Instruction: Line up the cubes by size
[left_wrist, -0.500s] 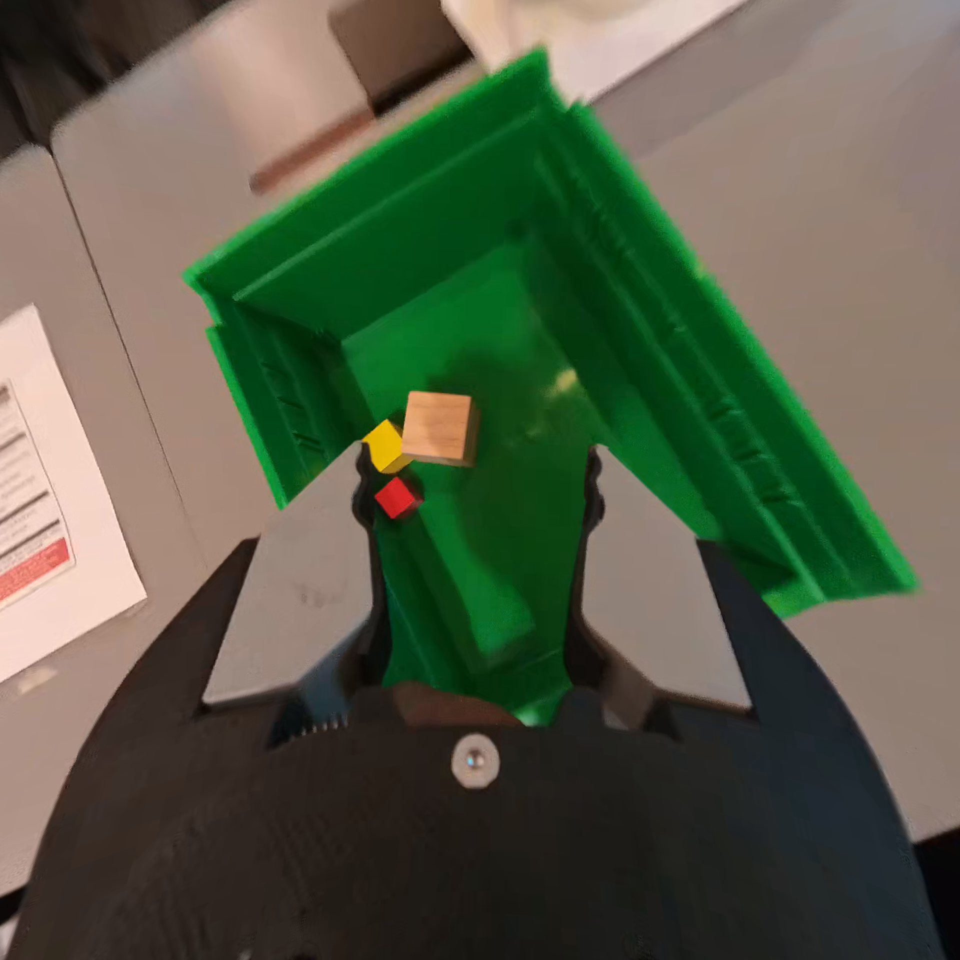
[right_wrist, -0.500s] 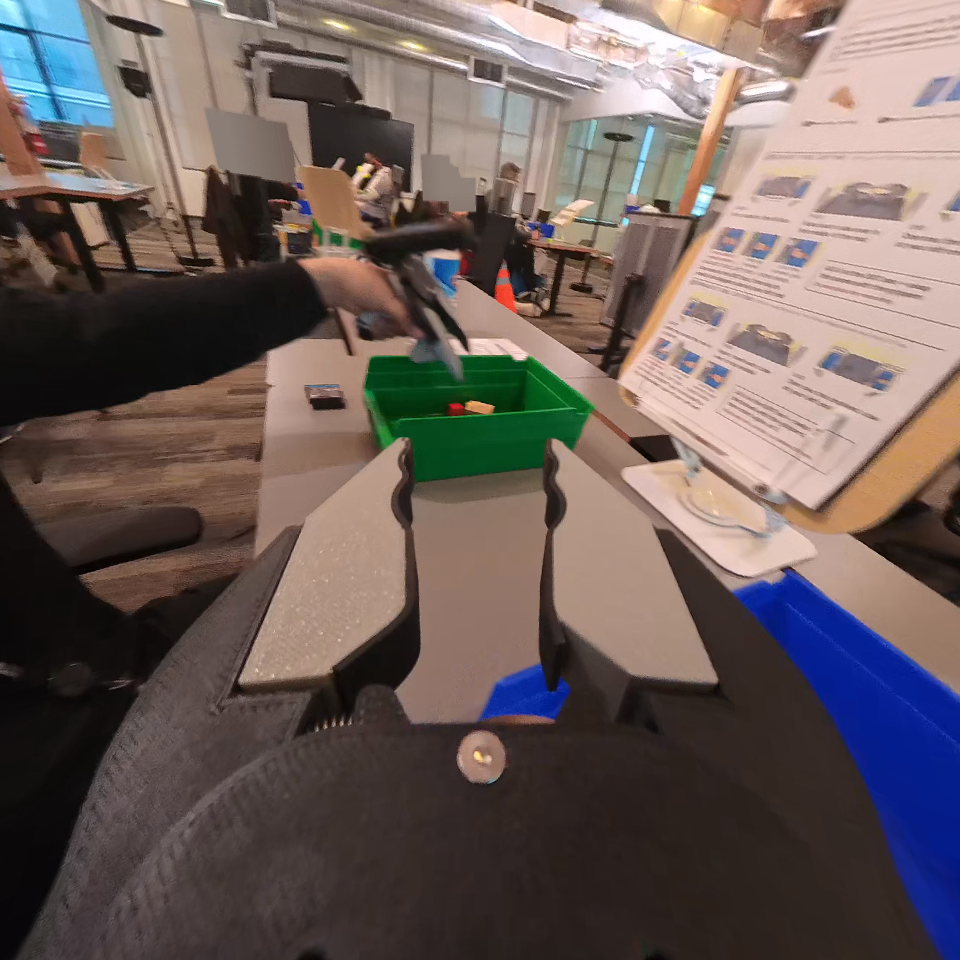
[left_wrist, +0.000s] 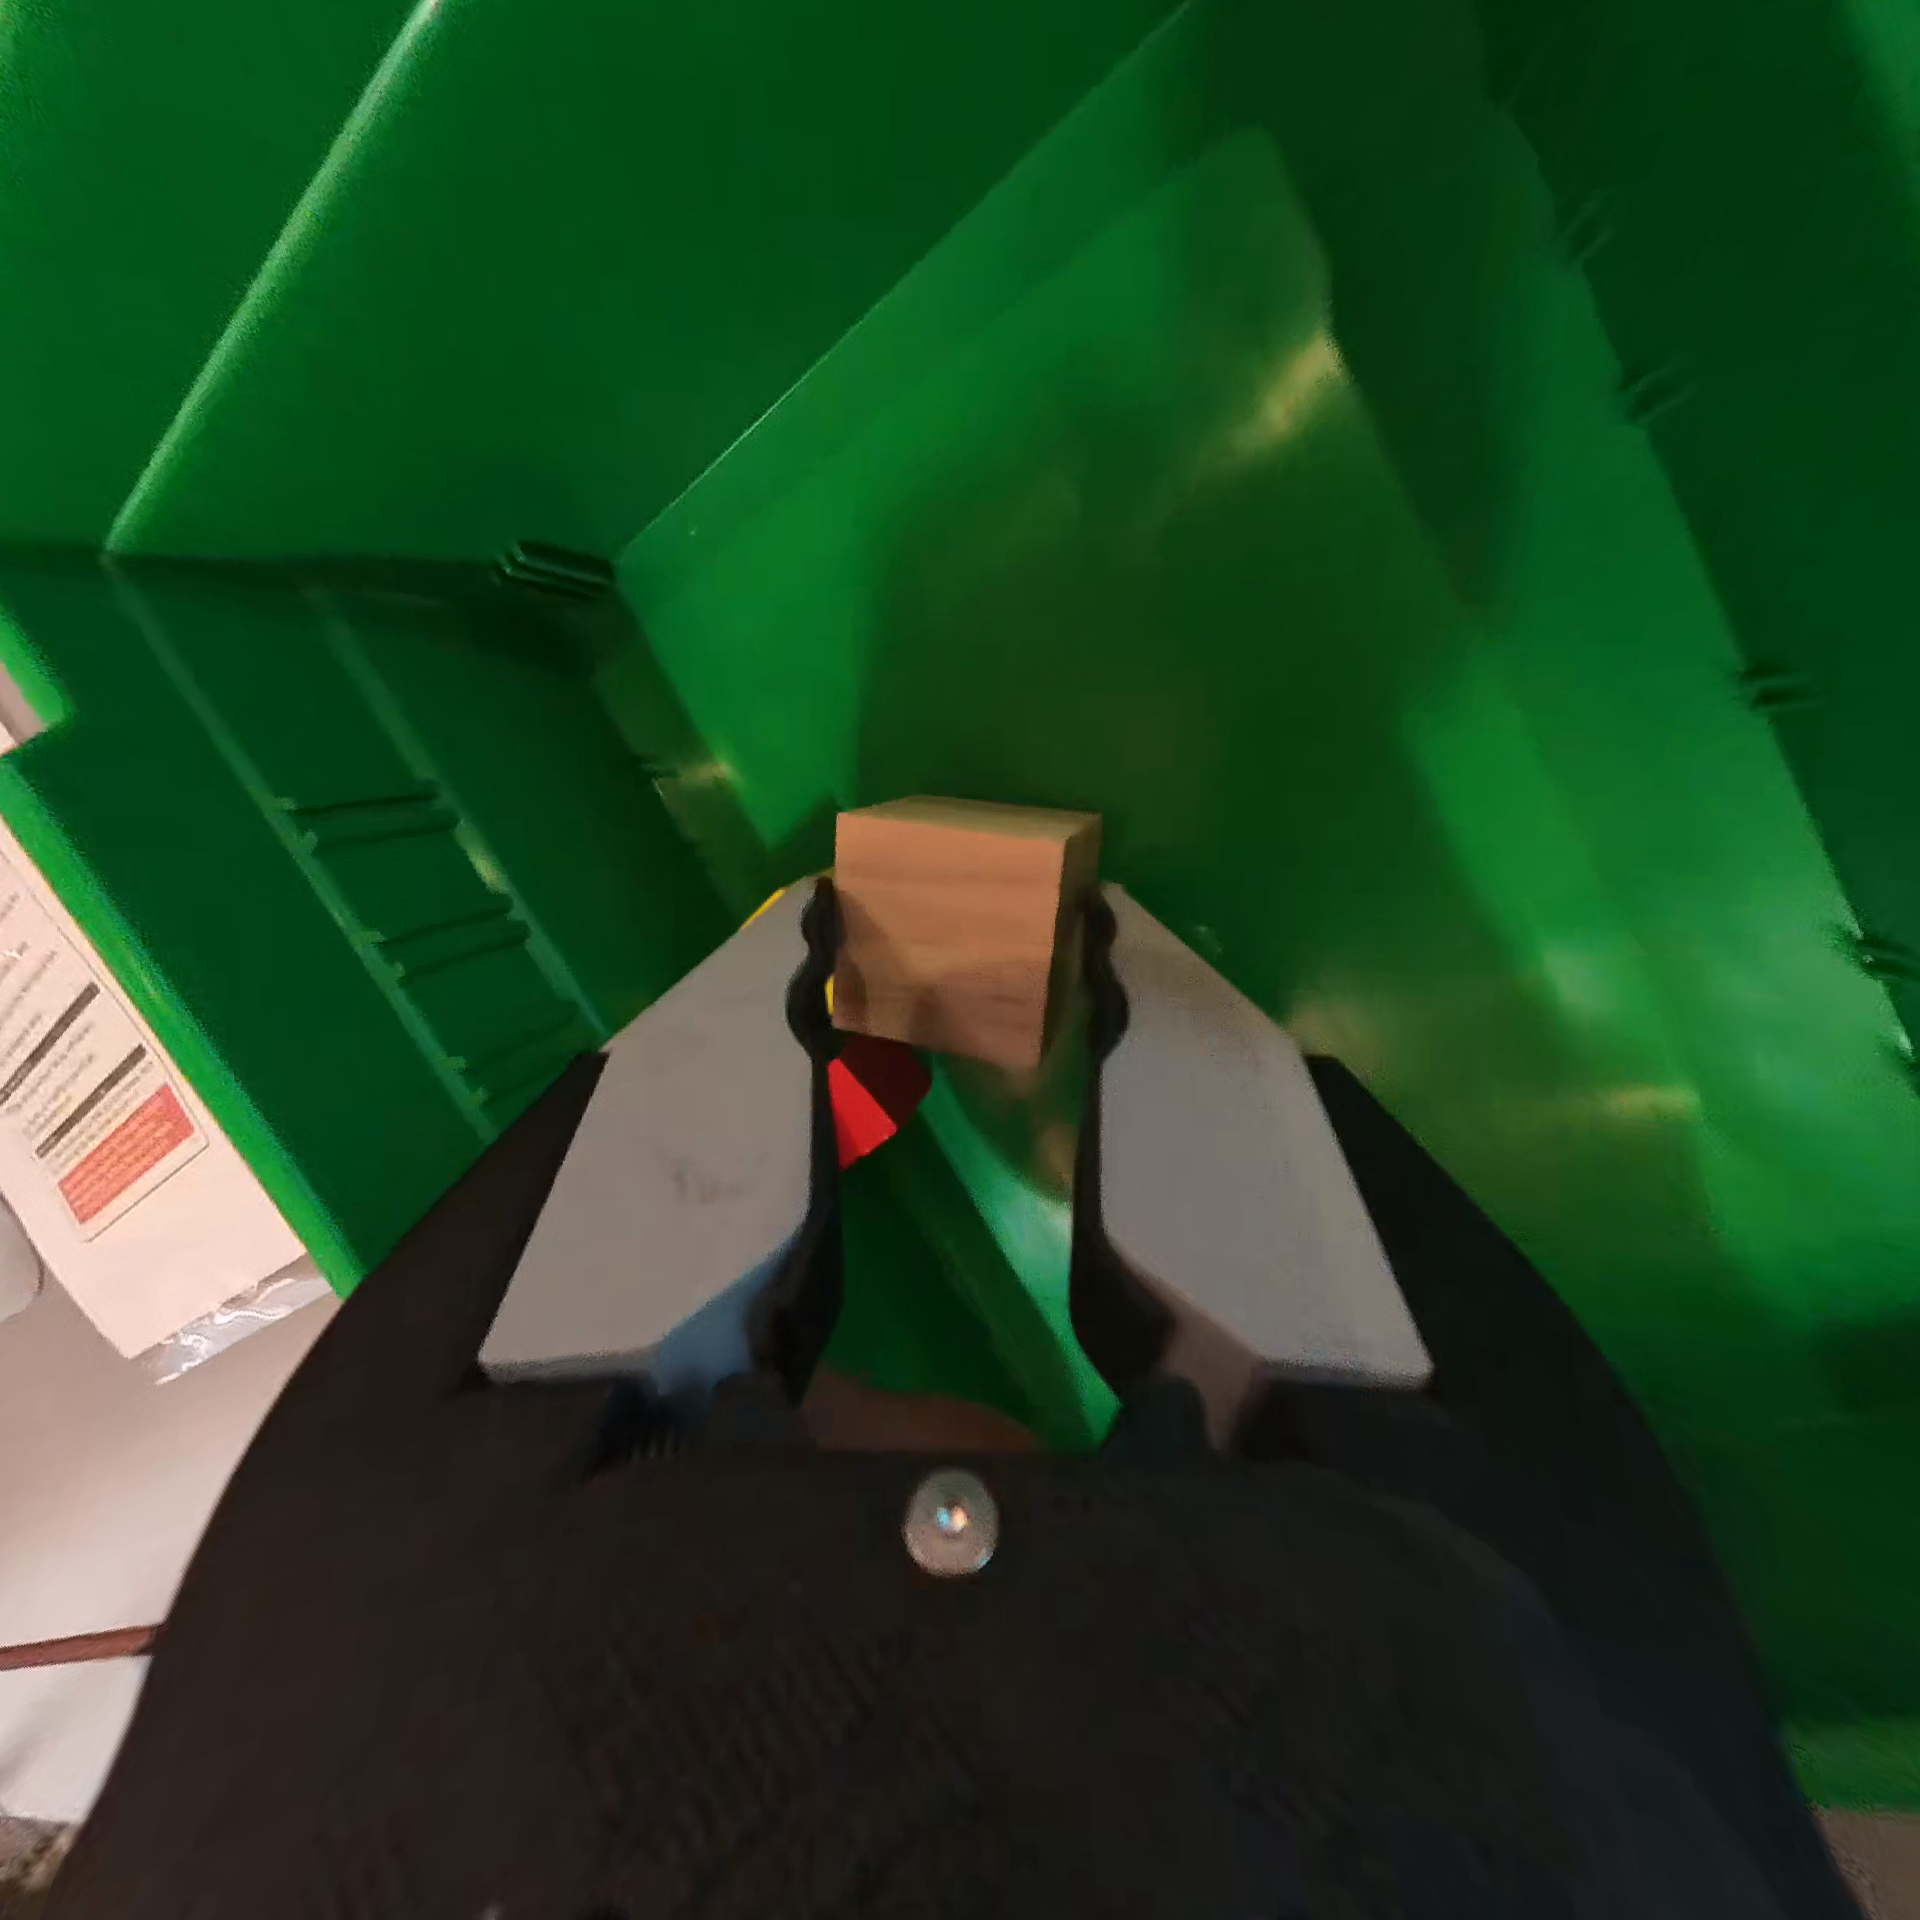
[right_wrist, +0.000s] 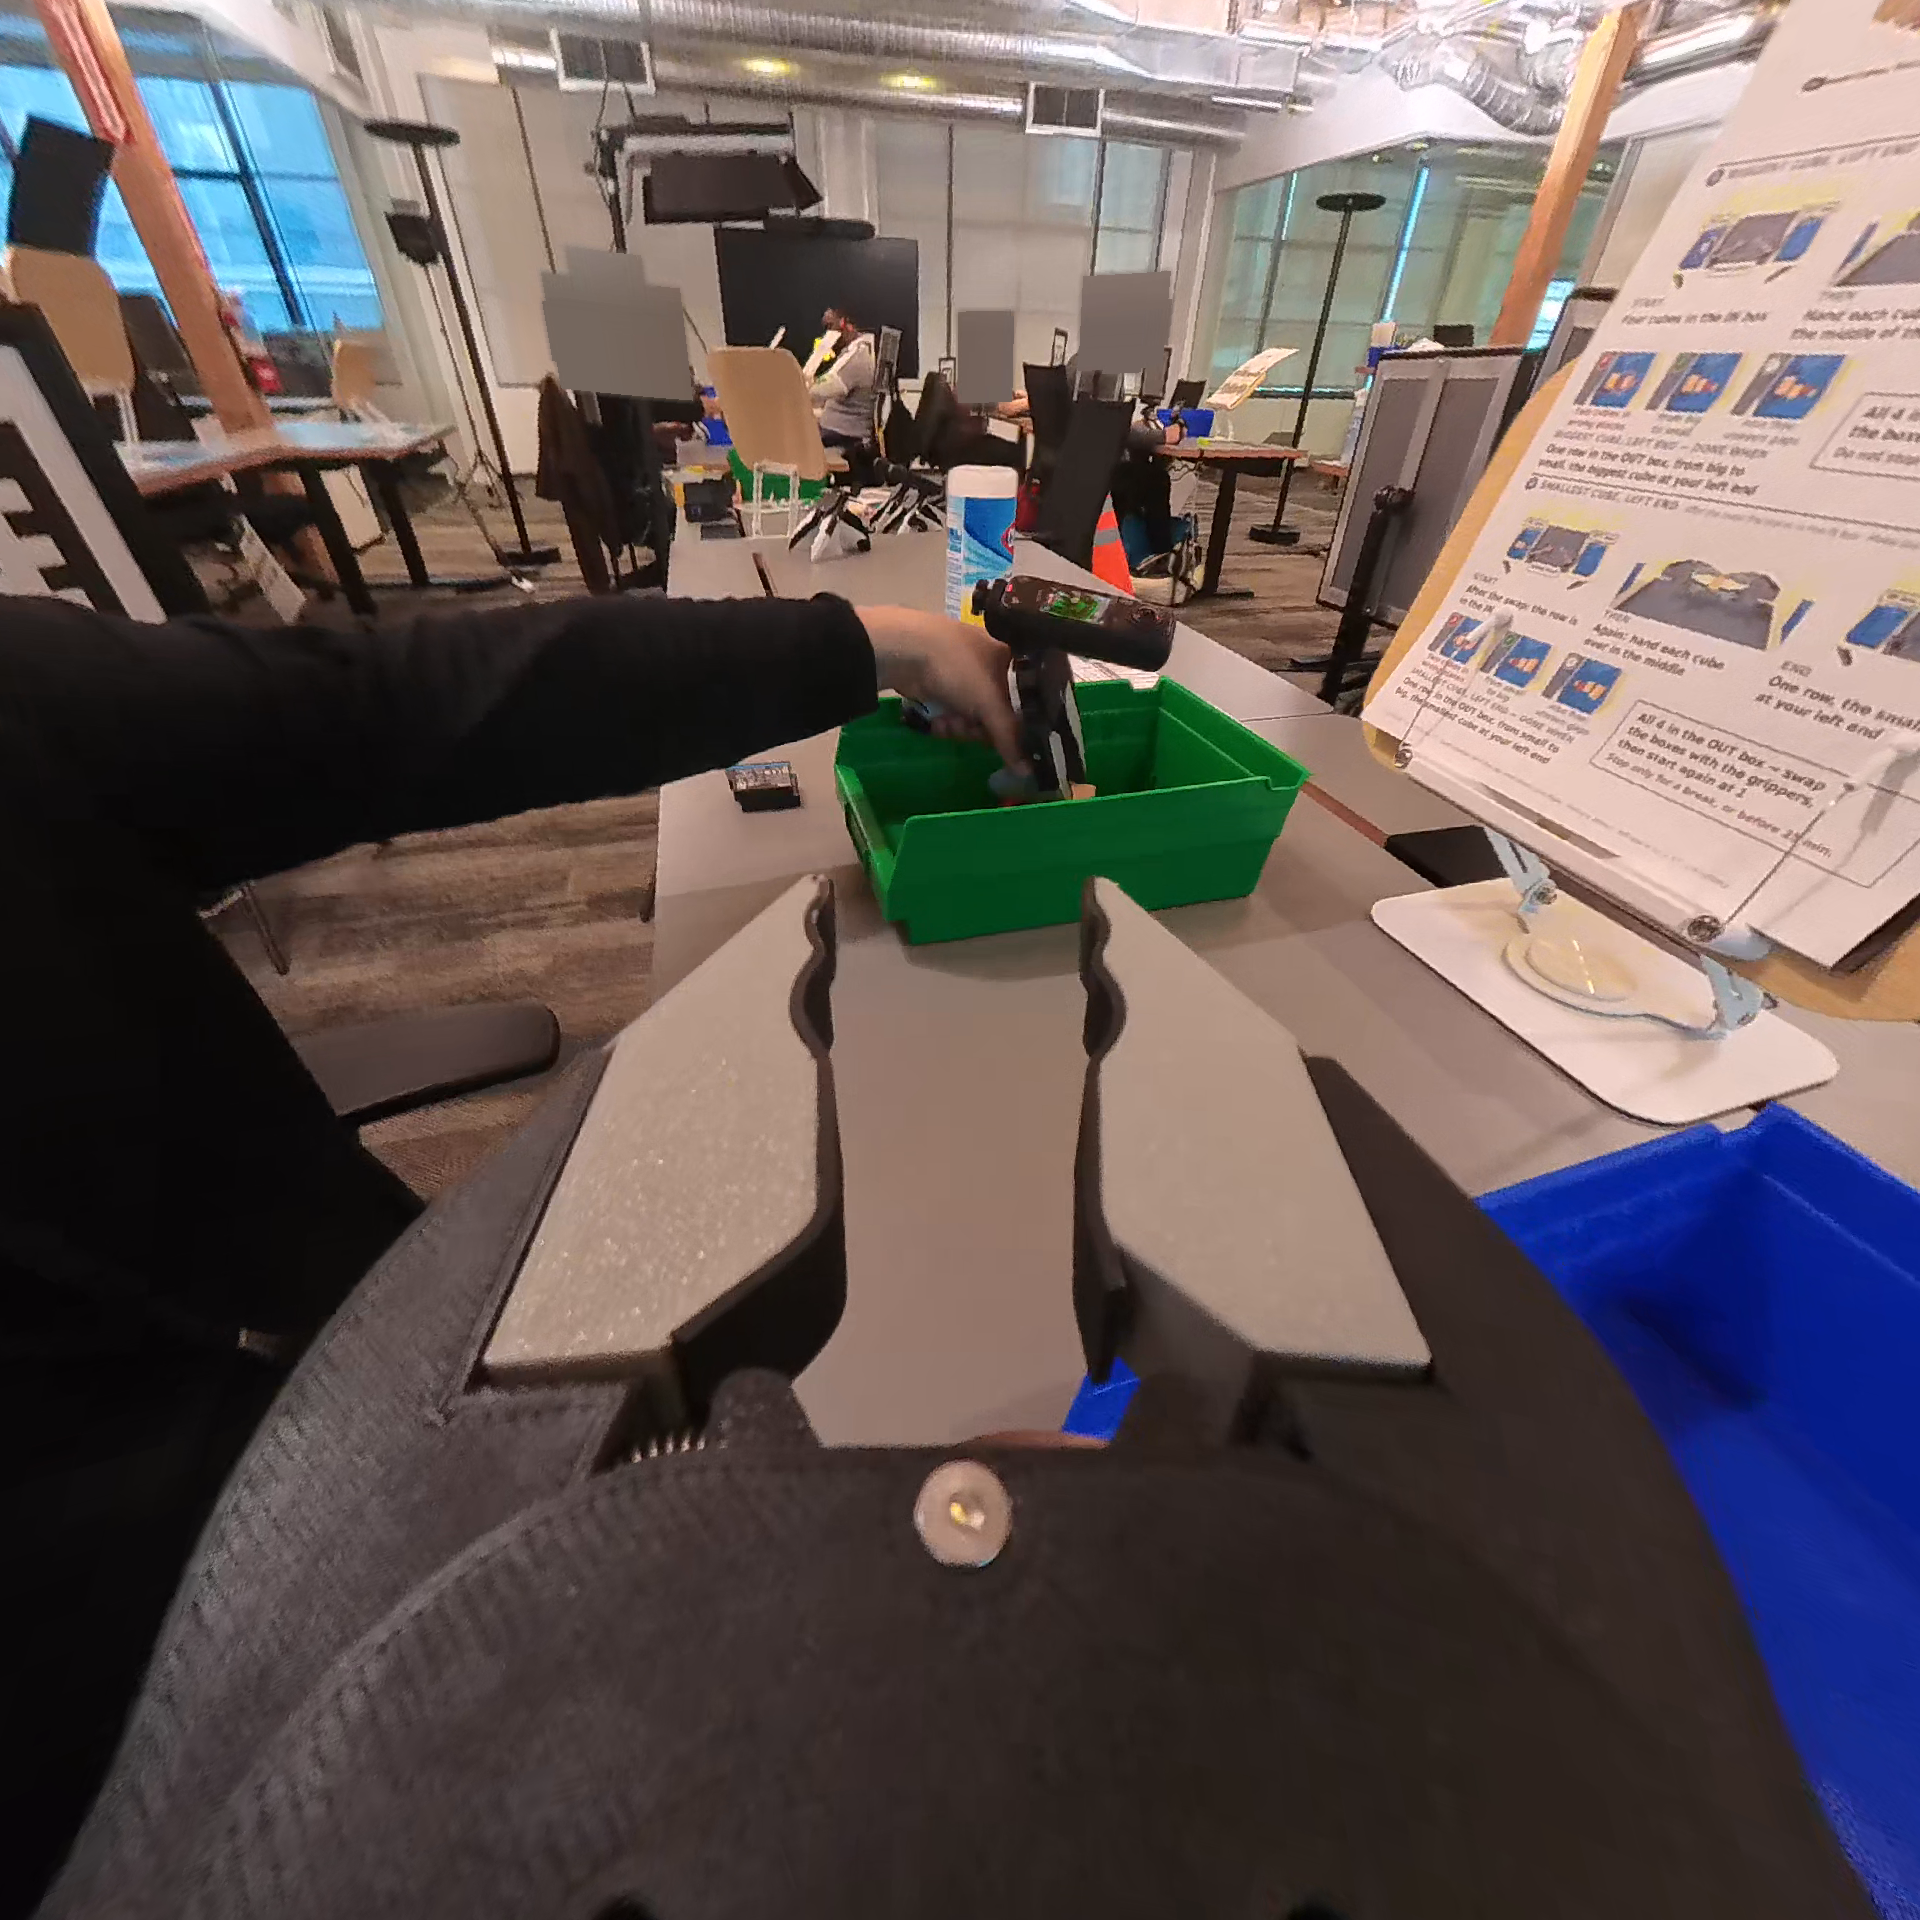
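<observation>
Our left hand-held gripper reaches down inside the green bin, its fingers flanking the wooden cube dead ahead; it seems clenched on the cube, though blur hides the contact. A red cube lies just below-left. Our right hand-held gripper hangs released over the surface, well apart from the bin.
</observation>
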